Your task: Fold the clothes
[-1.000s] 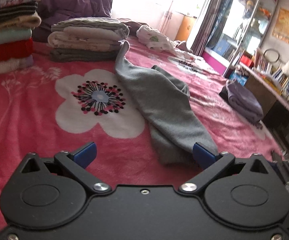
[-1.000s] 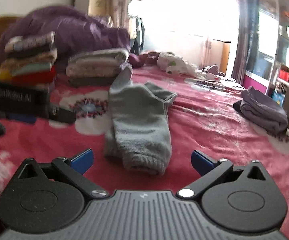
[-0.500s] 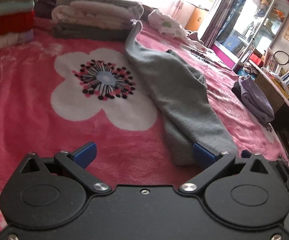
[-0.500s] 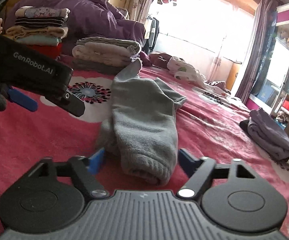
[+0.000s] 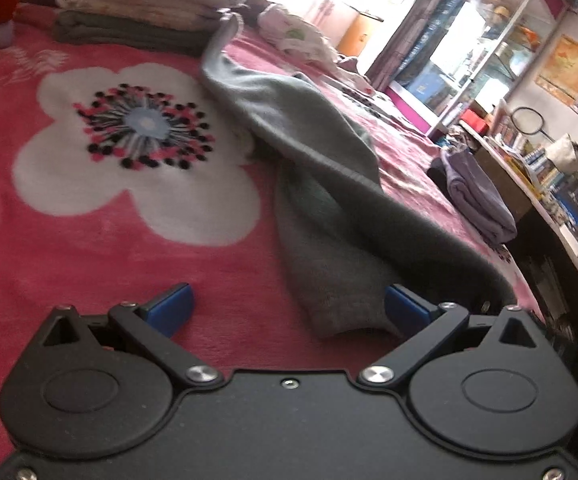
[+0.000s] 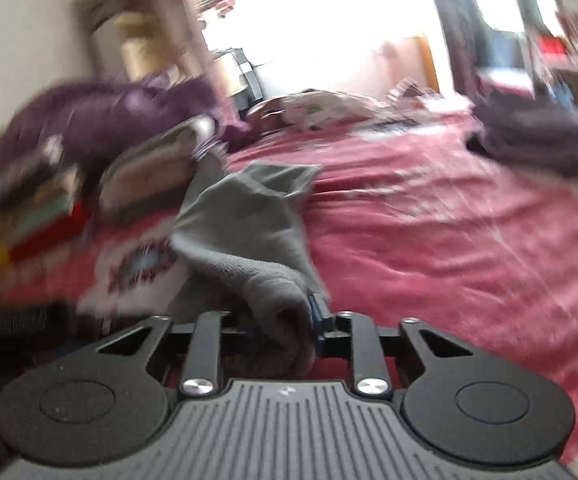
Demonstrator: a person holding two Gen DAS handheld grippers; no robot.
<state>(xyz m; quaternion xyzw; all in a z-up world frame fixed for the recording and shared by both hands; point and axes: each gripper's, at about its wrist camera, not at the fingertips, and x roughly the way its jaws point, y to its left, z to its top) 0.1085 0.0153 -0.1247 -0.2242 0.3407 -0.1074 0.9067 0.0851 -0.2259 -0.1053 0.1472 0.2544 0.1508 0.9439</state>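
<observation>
Blown-out window glare, motion blur

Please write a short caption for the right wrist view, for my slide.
Right tool shut on the near end of a grey knitted garment, lifting it above the pink floral blanket.

A glass-fronted cabinet [image 5: 485,52] stands beyond a cluttered bookshelf [image 5: 561,176].

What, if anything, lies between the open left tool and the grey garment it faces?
Nothing visible: only bare pink blanket separates the left tool from the grey garment, whose near end already lies by its right finger.
</observation>
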